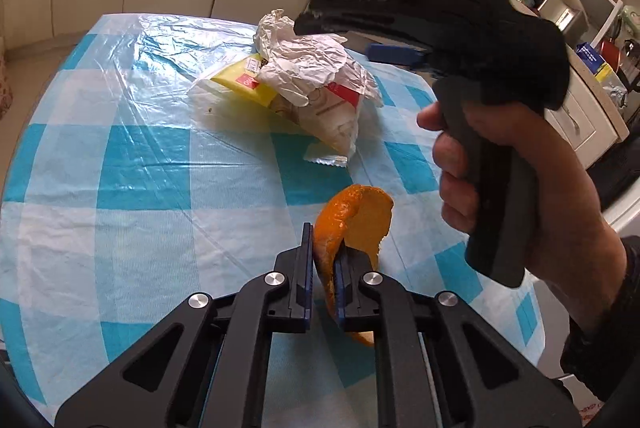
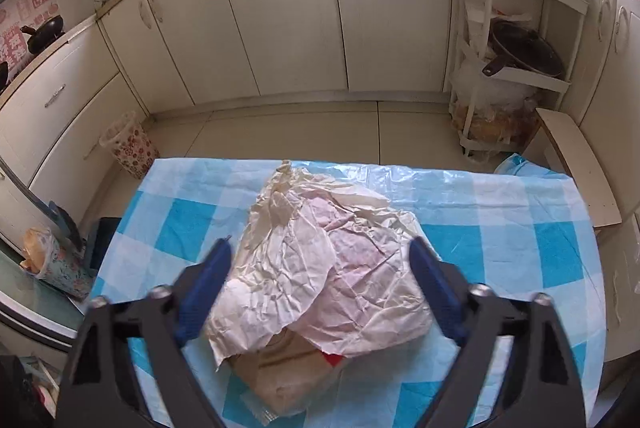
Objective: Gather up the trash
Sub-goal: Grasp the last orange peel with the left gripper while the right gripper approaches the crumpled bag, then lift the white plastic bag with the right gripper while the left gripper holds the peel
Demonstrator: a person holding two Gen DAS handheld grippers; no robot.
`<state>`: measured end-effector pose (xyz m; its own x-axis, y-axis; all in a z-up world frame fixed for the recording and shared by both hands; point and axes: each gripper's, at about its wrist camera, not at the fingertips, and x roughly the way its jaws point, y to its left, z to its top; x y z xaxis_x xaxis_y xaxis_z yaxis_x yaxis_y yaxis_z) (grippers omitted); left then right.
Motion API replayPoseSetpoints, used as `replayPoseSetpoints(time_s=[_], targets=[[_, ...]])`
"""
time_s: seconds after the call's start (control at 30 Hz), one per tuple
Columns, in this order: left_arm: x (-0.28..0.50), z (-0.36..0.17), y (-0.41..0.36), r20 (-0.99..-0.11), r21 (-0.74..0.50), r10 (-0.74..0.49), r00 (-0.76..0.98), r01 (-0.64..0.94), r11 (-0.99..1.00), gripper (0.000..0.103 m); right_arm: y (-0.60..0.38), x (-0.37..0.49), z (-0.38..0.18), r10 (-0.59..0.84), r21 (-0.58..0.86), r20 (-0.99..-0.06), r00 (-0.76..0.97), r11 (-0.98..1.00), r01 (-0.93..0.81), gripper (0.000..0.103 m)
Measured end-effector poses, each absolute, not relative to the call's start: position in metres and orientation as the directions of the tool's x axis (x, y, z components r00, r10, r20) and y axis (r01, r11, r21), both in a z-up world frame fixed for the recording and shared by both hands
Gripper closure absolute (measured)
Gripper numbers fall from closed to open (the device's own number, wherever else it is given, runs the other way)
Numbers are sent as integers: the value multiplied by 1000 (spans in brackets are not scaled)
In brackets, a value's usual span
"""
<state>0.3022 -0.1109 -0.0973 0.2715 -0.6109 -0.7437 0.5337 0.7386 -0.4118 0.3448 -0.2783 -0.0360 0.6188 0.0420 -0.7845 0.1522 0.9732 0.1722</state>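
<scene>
The left tool (image 1: pixel 322 268) pinches an orange peel (image 1: pixel 356 220); the right tool (image 2: pixel 320 284) gapes wide around crumpled paper (image 2: pixel 320 268) mid-surface (image 2: pixel 520 248).

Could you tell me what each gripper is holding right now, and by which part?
The left gripper pinches the orange peel near its lower middle. The right gripper holds nothing; its fingers are spread either side of the crumpled paper.
</scene>
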Motion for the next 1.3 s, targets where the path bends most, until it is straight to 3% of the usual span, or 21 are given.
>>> replayPoseSetpoints(time_s=[0.03,0.13,0.37,0.57,0.6,0.63,0.67,0.73,0.9,0.93,0.97,1.0,1.03,1.13,1.3], targets=[[298,-98,-108,-743,-414,-613,267,537,735,95,-280,344,-42,69,189,-803,592,971,143,79],[288,-101,-101,-745,-421,-617,253,539,730,95,-283,322,-55,105,210,-820,562,970,125,99],[259,-96,-79,-755,-408,-606,251,544,733,95,-298,226,-59,215,331,-788,577,938,101,103],[246,-94,-63,-759,-411,-599,253,527,744,95,-303,180,-36,202,292,-775,598,955,57,102],[246,-96,-62,-757,-420,-602,255,516,747,95,-306,186,-31,192,291,-771,607,954,69,79],[247,-96,-61,-756,-425,-603,257,507,749,95,-308,197,-25,174,290,-769,615,952,95,27],[247,-96,-61,-753,-426,-603,264,505,751,95,-309,209,-19,138,275,-757,638,954,119,11],[245,-97,-59,-755,-412,-595,276,506,758,95,-303,242,-10,82,213,-732,676,970,114,8],[246,-102,-60,-753,-424,-600,268,500,755,94,-294,331,-27,25,144,-791,611,979,146,8],[247,-102,-60,-752,-428,-603,265,500,753,94,-294,335,-33,31,146,-801,598,979,145,13],[246,-102,-59,-751,-430,-605,264,500,752,94,-292,339,-38,57,163,-805,591,978,128,24],[244,-102,-57,-750,-431,-606,263,501,751,94,-289,339,-45,92,181,-819,566,978,104,64],[245,-102,-57,-749,-433,-608,262,502,749,94,-287,337,-54,131,204,-839,528,976,82,88],[246,-103,-58,-748,-436,-611,260,501,747,94,-287,303,-63,176,239,-827,533,970,50,92],[246,-104,-56,-747,-439,-612,259,501,746,94,-314,215,-47,329,454,-725,605,889,61,98]])
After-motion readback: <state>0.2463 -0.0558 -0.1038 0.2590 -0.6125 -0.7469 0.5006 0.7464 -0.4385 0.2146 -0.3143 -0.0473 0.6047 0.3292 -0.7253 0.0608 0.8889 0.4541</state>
